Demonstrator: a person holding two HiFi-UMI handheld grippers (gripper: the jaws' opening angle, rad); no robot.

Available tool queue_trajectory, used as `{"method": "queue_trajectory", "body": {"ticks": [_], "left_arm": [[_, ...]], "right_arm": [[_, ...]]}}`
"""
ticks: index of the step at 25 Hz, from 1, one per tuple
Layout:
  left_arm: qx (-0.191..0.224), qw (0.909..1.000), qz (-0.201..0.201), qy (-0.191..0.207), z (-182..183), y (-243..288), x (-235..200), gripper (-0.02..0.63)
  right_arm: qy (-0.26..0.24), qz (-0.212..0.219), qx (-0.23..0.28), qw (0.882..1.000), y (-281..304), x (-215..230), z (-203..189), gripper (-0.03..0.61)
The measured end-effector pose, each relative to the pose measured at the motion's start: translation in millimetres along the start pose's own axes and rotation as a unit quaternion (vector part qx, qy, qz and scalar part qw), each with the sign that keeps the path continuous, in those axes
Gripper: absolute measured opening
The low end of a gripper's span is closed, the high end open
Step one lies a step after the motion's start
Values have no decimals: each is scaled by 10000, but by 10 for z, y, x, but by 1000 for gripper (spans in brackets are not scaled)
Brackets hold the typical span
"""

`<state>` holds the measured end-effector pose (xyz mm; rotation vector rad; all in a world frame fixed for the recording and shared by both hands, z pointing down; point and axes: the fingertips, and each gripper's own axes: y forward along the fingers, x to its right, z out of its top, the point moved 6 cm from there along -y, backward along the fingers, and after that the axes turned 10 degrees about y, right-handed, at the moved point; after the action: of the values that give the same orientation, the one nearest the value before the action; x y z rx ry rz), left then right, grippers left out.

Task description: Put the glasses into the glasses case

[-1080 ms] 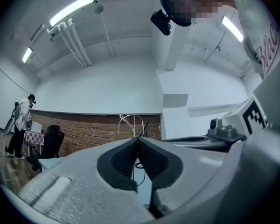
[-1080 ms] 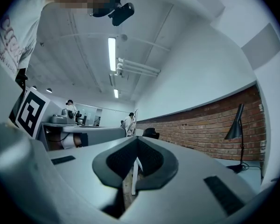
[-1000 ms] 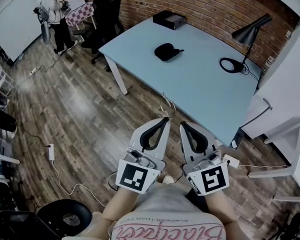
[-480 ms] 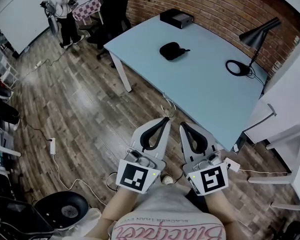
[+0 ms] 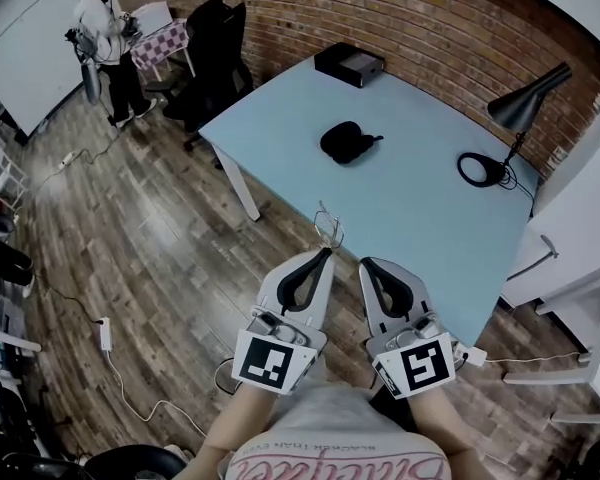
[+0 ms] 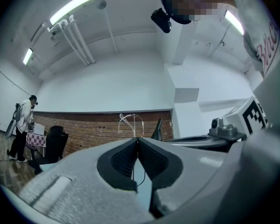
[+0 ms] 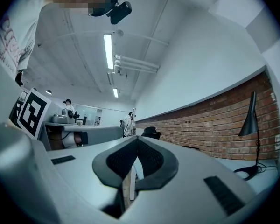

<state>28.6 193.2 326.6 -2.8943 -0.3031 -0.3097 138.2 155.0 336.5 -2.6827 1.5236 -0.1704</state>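
Note:
Thin wire-rimmed glasses (image 5: 329, 228) stick up from the tip of my left gripper (image 5: 326, 253), which is shut on them; in the left gripper view the glasses (image 6: 130, 123) show just past the closed jaws of the left gripper (image 6: 138, 139). My right gripper (image 5: 365, 264) is held beside it, shut with nothing between its jaws, and the right gripper (image 7: 137, 139) shows the same in its own view. The black glasses case (image 5: 347, 140) lies on the light blue table (image 5: 410, 208), well ahead of both grippers. Both grippers hover over the wooden floor near the table's front edge.
A black desk lamp (image 5: 517, 110) with a round base stands at the table's right end. A black box (image 5: 349, 64) sits at the far edge by the brick wall. Black office chairs (image 5: 215, 43) and a standing person (image 5: 105, 43) are at the far left. Cables lie on the floor.
The table and case have shifted lower in the head view, nearer the grippers. Both grippers stay shut, the left still holding the glasses.

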Motion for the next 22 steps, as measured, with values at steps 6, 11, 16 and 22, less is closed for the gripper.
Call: {"method": "queue_trajectory", "body": {"ticks": [6, 11, 16, 22], "left_arm": [[-48, 9995, -266, -136, -181, 437, -640, 6], [-35, 9985, -498, -212, -357, 691, -1119, 6], [-141, 9969, -674, -387, -483, 876, -1352, 6], [-174, 9964, -721, -405, -695, 1088, -1531, 6]], "right_arm": [[-27, -293, 23, 9996, 747, 189, 16, 11], [-93, -550, 14, 9984, 1228, 246, -18, 11], [-17, -799, -129, 9967, 1471, 374, -94, 11], [49, -812, -210, 9965, 1769, 546, -207, 11]]}}
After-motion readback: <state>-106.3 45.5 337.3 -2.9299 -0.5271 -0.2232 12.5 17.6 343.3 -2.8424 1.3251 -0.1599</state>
